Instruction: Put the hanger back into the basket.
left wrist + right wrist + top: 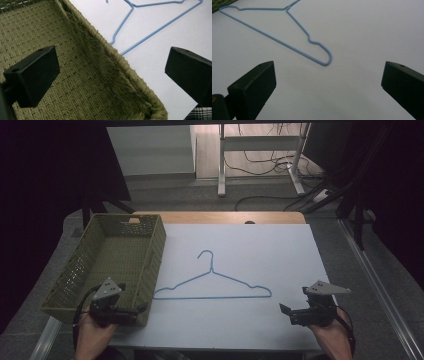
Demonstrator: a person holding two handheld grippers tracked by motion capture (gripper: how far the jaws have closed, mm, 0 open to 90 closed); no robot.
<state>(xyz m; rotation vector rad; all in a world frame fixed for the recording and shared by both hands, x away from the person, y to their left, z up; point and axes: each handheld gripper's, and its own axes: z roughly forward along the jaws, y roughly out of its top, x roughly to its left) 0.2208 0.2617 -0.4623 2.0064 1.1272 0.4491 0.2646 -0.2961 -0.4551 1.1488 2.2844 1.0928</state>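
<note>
Blue wire hanger [212,282] lies flat mid-table on the white sheet [280,250], just right of the woven basket [75,270]. Left gripper [131,311] over the basket's near corner and right gripper [287,312] near the front-right edge both gape empty. Approach stage; next, probably a low pinch on thin wire.

One blue wire hanger [212,282] lying flat on the white sheet [280,250]. One woven green basket [80,265] at the table's left edge. Two hand-held grippers: the left gripper [141,309] by the basket's near corner, the right gripper [283,312] near the sheet's right front, each with two black jaws, four jaws altogether. Two hands. One wooden table [220,217].
</note>
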